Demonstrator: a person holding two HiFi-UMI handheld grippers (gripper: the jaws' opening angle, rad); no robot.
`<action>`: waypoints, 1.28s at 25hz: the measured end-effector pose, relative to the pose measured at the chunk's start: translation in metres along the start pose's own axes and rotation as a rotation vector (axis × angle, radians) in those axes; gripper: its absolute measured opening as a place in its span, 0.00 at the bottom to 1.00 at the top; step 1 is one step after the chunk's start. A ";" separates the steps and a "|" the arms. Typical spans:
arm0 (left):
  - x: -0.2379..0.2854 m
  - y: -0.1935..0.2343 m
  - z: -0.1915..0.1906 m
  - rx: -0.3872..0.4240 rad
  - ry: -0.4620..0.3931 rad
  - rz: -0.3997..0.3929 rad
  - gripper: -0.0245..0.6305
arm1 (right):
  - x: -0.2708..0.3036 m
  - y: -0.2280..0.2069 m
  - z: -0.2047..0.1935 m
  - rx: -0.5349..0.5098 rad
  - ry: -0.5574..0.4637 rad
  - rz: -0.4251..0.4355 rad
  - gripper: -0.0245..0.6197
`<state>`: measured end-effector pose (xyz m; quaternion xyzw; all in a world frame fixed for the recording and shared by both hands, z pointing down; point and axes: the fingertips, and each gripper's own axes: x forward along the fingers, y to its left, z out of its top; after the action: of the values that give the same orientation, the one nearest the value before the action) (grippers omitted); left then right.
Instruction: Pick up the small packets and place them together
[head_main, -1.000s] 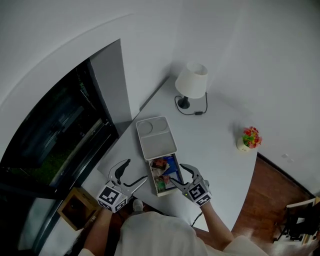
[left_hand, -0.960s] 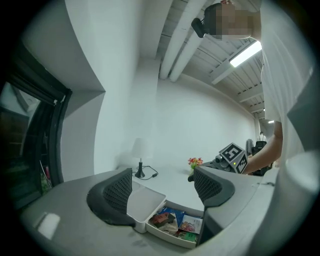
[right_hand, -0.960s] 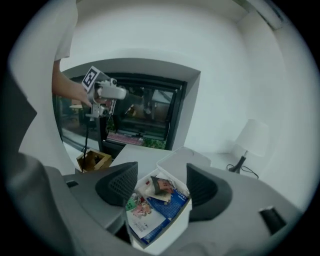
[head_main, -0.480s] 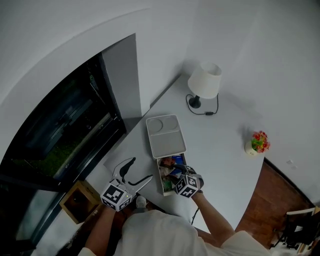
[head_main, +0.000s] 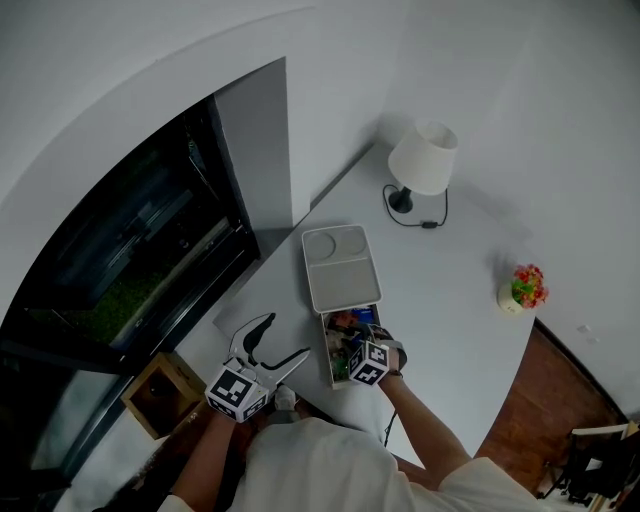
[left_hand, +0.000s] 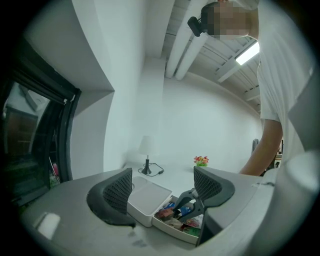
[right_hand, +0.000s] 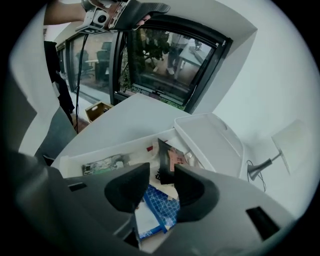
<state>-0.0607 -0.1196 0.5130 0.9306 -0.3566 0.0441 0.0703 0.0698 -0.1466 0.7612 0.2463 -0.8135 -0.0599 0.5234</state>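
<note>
The right tool (right_hand: 161, 181) tips steeply down into the box (right_hand: 102, 149). Its jaws have just been closing to a narrow gap over a blue packet (right_hand: 161, 206). The left tool (head_main: 286, 337) hovers level beside the box, jaws wide and empty.

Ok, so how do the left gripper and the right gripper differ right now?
The left gripper has its jaws wide apart with nothing between them. The right gripper has jaws that have just been closing and stand narrow, with a blue packet between them. The left gripper is held near level beside the box, while the right gripper tilts down into the box. Both are the same hand-held two-jaw tool.
</note>
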 end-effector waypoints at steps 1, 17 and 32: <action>-0.001 0.000 -0.001 -0.001 0.001 0.002 0.61 | 0.002 0.000 -0.001 -0.009 0.007 -0.001 0.27; -0.004 -0.001 0.001 0.001 -0.011 0.000 0.61 | -0.040 -0.013 0.015 -0.066 -0.052 -0.075 0.05; 0.008 -0.006 0.001 -0.003 -0.021 -0.032 0.61 | -0.140 -0.028 0.029 -0.066 -0.200 -0.224 0.05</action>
<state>-0.0502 -0.1207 0.5123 0.9364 -0.3426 0.0327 0.0685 0.0999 -0.1108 0.6228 0.3108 -0.8266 -0.1690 0.4377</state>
